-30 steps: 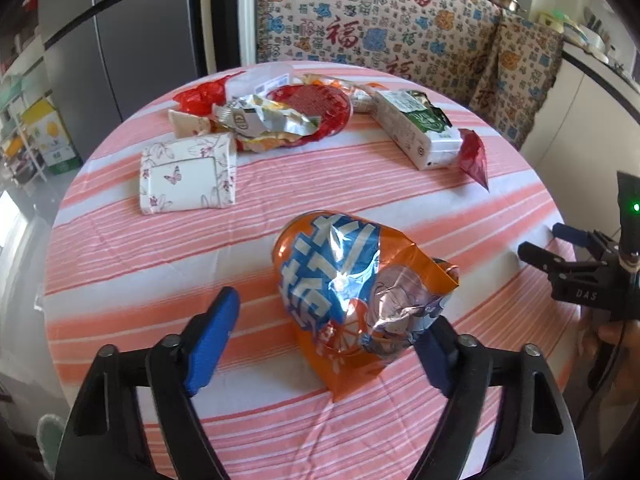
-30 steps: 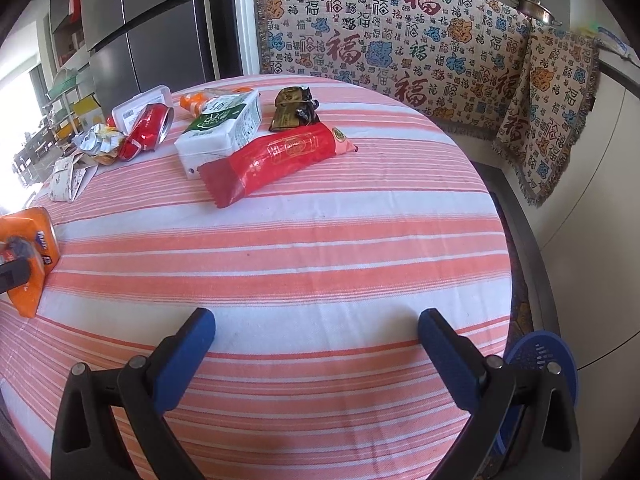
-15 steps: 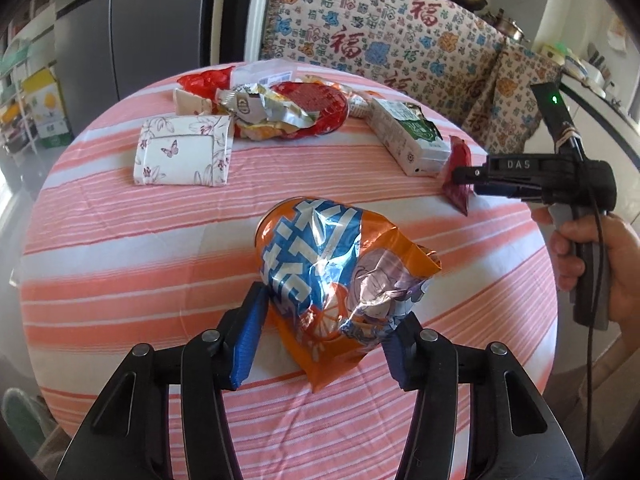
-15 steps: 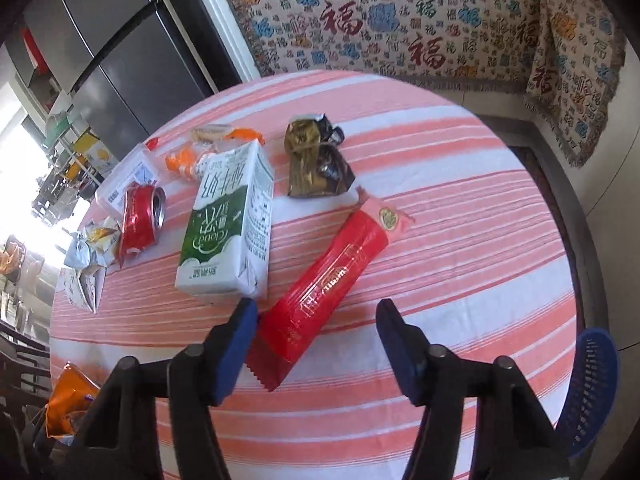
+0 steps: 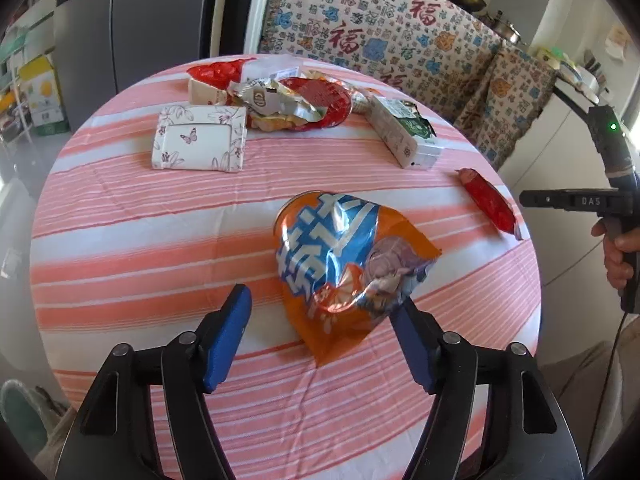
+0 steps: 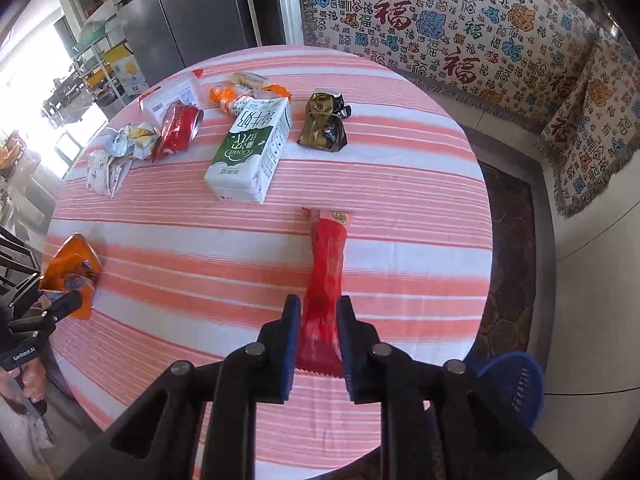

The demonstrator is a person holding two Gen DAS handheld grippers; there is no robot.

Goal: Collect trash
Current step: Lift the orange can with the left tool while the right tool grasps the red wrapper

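While left hand-held gripper (image 5: 320, 320) gapes, right hand-held gripper (image 6: 318, 314) clamps red wrapper (image 6: 326, 276); bin (image 6: 508, 384) beyond.

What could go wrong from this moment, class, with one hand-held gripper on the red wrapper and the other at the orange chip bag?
1. The right hand-held gripper pinches only the near end of the long red wrapper; the thin film might slip out when lifted.
2. The left hand-held gripper stands open around the puffy orange chip bag; closing could crumple it or push it away.
3. The blue basket sits below the table edge, so a drop could miss it.
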